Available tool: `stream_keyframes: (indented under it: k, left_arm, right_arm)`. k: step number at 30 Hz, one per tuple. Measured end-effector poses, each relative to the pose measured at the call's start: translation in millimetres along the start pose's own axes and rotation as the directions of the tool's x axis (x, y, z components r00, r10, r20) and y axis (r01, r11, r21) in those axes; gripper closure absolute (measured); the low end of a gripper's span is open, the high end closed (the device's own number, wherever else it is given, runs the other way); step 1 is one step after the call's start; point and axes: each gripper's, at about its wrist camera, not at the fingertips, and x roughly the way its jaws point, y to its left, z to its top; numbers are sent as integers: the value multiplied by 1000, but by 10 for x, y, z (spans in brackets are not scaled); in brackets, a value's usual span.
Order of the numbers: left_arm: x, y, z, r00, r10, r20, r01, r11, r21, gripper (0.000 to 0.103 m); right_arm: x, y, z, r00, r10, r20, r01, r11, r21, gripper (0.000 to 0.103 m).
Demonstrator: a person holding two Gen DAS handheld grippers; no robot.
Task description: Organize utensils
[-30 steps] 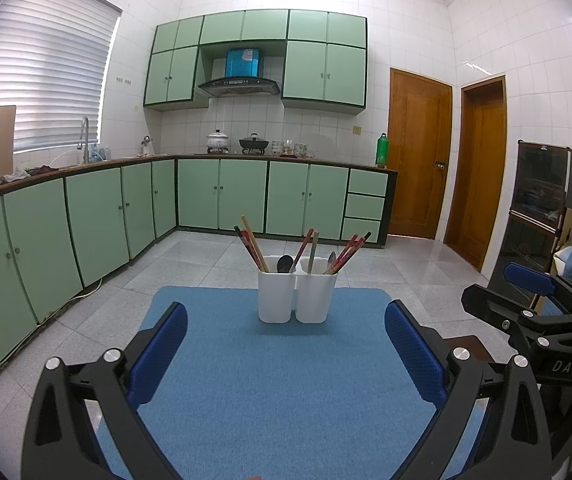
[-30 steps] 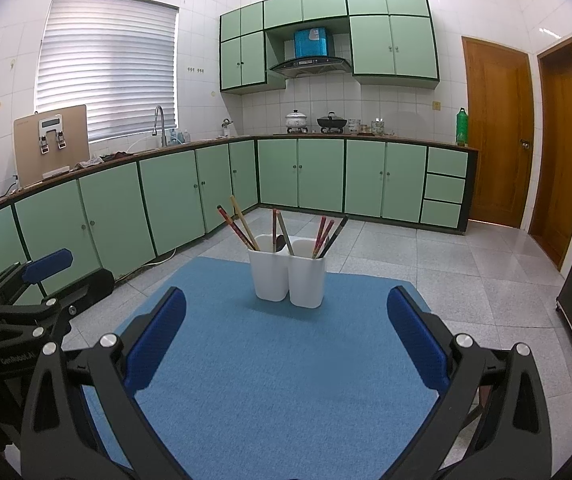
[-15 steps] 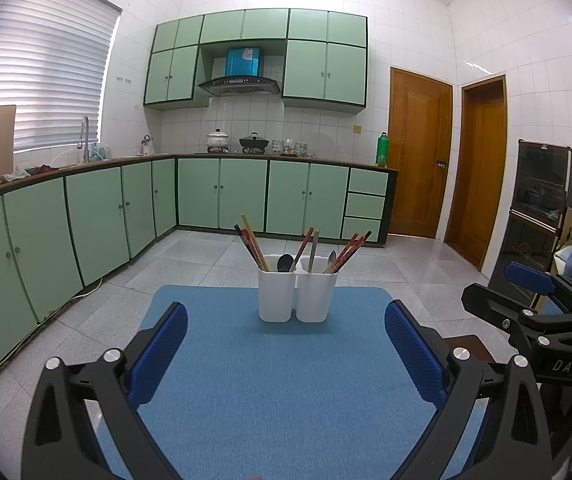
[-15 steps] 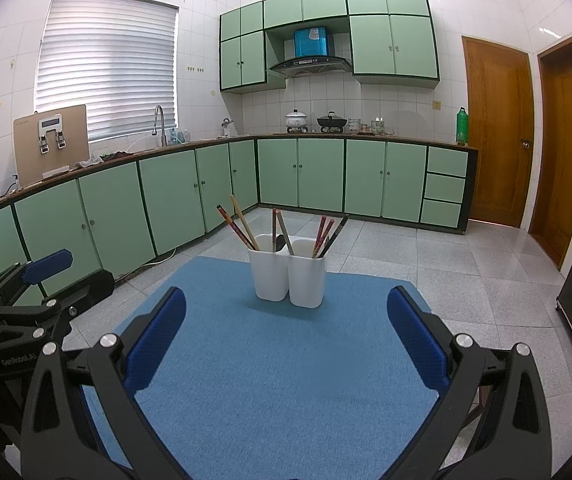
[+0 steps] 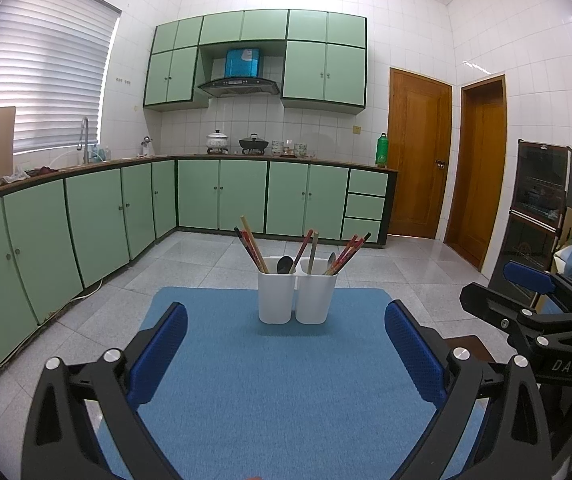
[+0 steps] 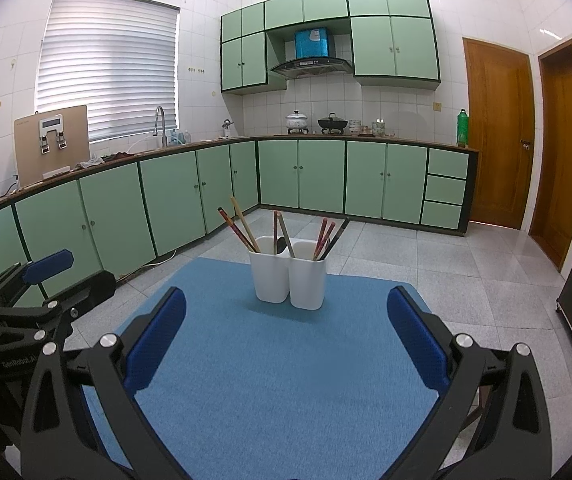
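Two white utensil cups stand side by side at the far middle of a blue mat (image 5: 286,392). The left cup (image 5: 275,296) holds chopsticks (image 5: 251,246) and a dark spoon (image 5: 284,265). The right cup (image 5: 316,296) holds chopsticks (image 5: 348,254) and a spoon. Both cups also show in the right wrist view (image 6: 268,274) (image 6: 307,280). My left gripper (image 5: 286,348) is open and empty, well short of the cups. My right gripper (image 6: 286,340) is open and empty too, level with the left one.
The mat (image 6: 286,360) covers a small table over a tiled floor. Green cabinets (image 5: 85,220) run along the left and back walls. A dark appliance cabinet (image 5: 546,208) and two wooden doors (image 5: 420,156) stand at the right.
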Motion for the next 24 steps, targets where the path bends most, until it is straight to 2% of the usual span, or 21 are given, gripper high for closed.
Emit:
stream_keyframes:
  k: [24]
  left_arm:
    - [-4, -18, 2, 1000, -1, -6, 1, 1000, 1, 6]
  right_arm:
    - [27, 20, -3, 1000, 2, -6, -2, 1000, 1, 5]
